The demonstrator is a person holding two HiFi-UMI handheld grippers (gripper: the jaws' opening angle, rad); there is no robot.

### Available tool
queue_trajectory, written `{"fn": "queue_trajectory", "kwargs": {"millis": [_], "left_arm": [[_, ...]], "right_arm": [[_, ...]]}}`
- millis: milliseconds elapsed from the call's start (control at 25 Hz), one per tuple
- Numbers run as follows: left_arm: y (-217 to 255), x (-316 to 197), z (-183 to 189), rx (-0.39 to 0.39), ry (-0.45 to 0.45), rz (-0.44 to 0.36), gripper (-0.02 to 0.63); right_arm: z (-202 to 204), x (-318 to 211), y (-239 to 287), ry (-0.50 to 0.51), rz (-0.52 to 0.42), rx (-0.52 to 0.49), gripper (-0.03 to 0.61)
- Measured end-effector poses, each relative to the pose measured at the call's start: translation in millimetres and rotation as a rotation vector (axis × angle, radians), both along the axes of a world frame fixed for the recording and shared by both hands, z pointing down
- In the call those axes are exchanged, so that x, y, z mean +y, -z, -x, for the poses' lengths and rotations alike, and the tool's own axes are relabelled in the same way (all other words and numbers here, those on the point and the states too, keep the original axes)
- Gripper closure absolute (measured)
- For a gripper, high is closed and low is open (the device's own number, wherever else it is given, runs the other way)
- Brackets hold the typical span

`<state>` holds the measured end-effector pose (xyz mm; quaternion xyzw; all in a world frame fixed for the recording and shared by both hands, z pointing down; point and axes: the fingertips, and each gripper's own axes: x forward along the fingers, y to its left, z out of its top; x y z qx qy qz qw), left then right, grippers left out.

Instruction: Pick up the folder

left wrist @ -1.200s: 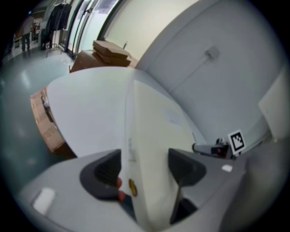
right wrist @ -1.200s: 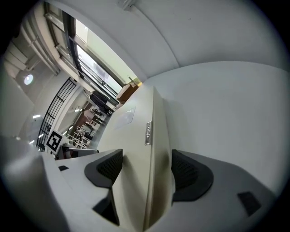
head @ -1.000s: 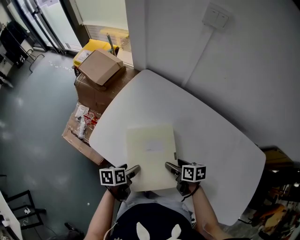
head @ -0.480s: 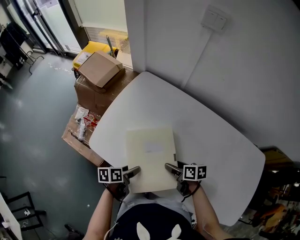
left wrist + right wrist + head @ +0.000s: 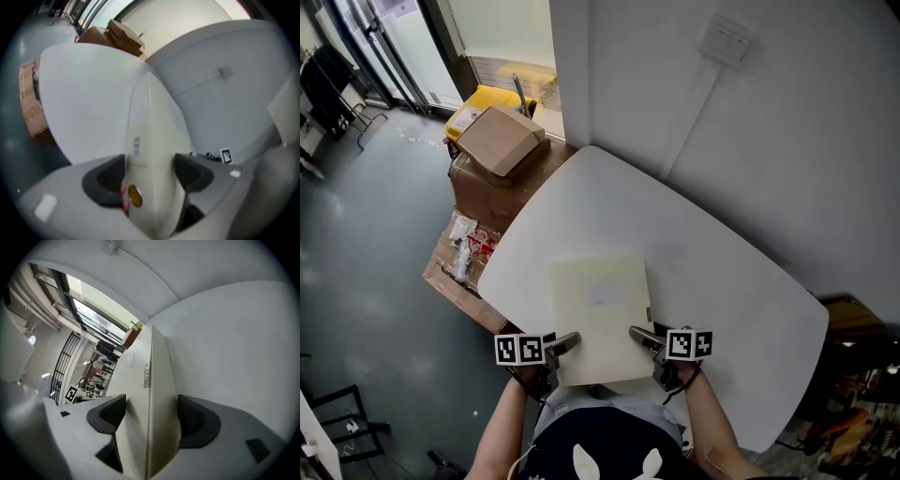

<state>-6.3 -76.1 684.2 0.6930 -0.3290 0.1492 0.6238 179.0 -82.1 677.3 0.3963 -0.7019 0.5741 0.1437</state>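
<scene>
Left gripper [image 5: 565,343] is clamped on the near left corner of the folder [image 5: 600,314]; its own view shows both dark pads [image 5: 108,177] pressed against the two faces of the pale cover [image 5: 154,136], beside a small orange dot [image 5: 134,196] and a barcode sticker [image 5: 136,146]. Right gripper [image 5: 642,336] pinches the near right corner in the same way, with its pads [image 5: 194,420] flat against each side of the folder [image 5: 157,380] and a small metal tag [image 5: 146,375] showing on the spine further along. Each gripper carries a marker cube [image 5: 520,350] just behind its jaws.

The cream folder lies lengthwise over the near part of the white table [image 5: 722,272], and its near edge reaches out past the table's near rim toward the person. Whether it rests on the top or is raised off it cannot be told.

Beyond the table's far left end stand stacked cardboard boxes [image 5: 497,141] on the grey floor [image 5: 375,244]. A switch plate [image 5: 727,42] sits on the far wall [image 5: 806,141].
</scene>
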Motion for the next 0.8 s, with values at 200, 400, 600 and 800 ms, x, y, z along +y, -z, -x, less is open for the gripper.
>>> {"fn": "queue_trajectory", "kwargs": {"millis": [200, 400, 600, 800], "left_arm": [[-0.1, 0.3, -1.0, 0.001, 0.022, 0.007, 0.295], [0.5, -0.2, -1.1, -0.031, 0.022, 0.000, 0.295], [3.1, -0.1, -1.6, -0.058, 0.038, -0.013, 0.295], [6.0, -0.9, -0.5, -0.092, 0.052, -0.042, 0.295]], "right_arm": [[-0.4, -0.3, 0.3, -0.001, 0.001, 0.005, 0.267], [0.2, -0.7, 1.1, -0.012, -0.012, 0.025, 0.267], [-0.7, -0.2, 3.0, -0.017, -0.015, 0.040, 0.267], [-0.9, -0.9, 5.1, -0.027, -0.024, 0.058, 0.267]]}}
